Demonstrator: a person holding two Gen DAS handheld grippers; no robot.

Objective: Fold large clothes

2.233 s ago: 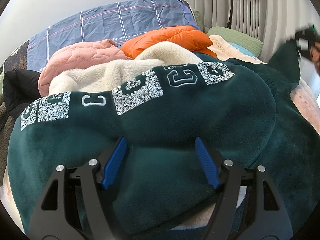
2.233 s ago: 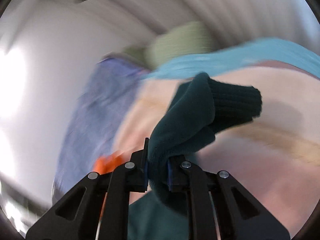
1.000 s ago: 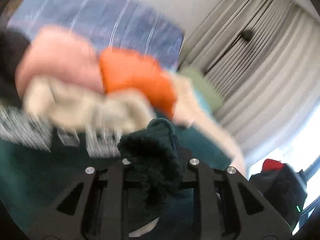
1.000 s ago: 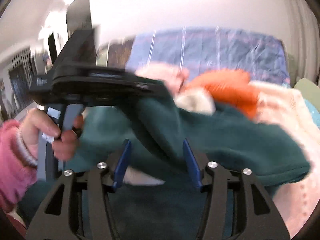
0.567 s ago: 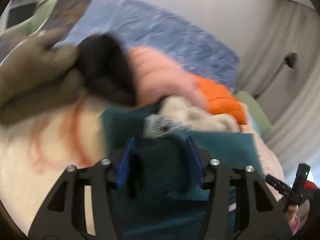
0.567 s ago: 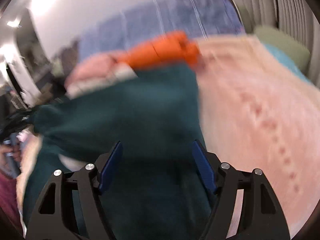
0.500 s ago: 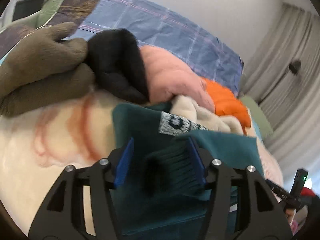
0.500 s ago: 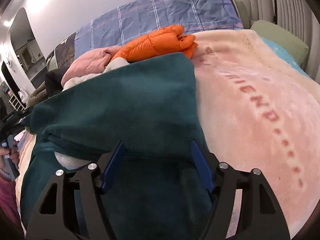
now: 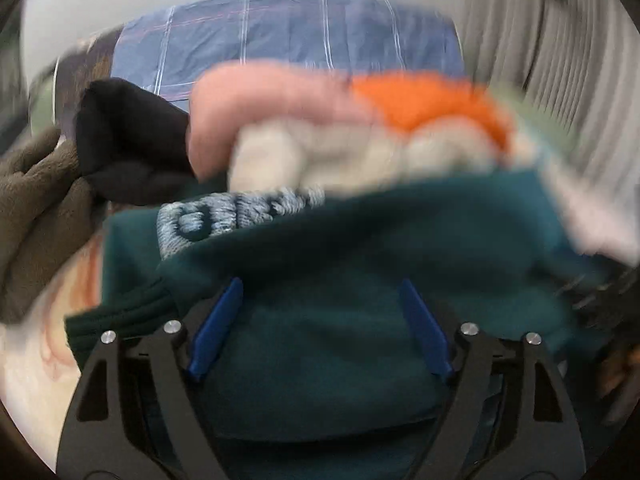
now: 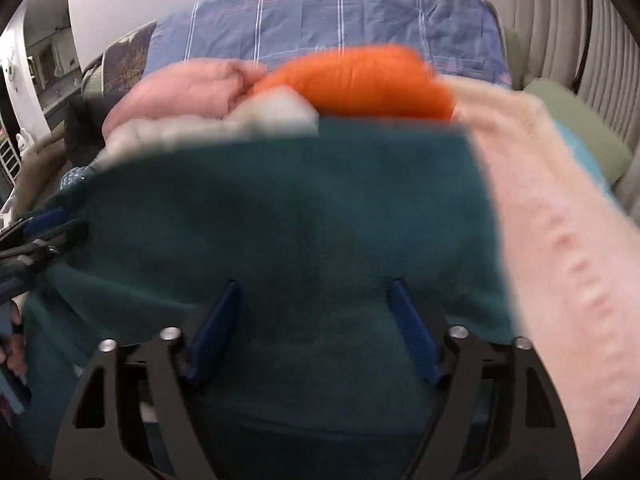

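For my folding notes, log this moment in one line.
stage: sleeves folded in | left tongs: opening, nothing gripped | right tongs: opening, nothing gripped | green sweater: on bed

green sweater (image 9: 360,264): deep-pile fleece, matt, lying under both tools
cuff (image 9: 120,312), left of left gripper (image 9: 320,332): ribbed knit
lettering (image 9: 236,216): pale, coarse, nubbly
right gripper (image 10: 314,330): matt black plastic arms, blue pads, shiny metal screws
orange jacket (image 10: 360,80), ahead: smooth, slightly glossy
blanket (image 10: 560,240), right: soft pink plush
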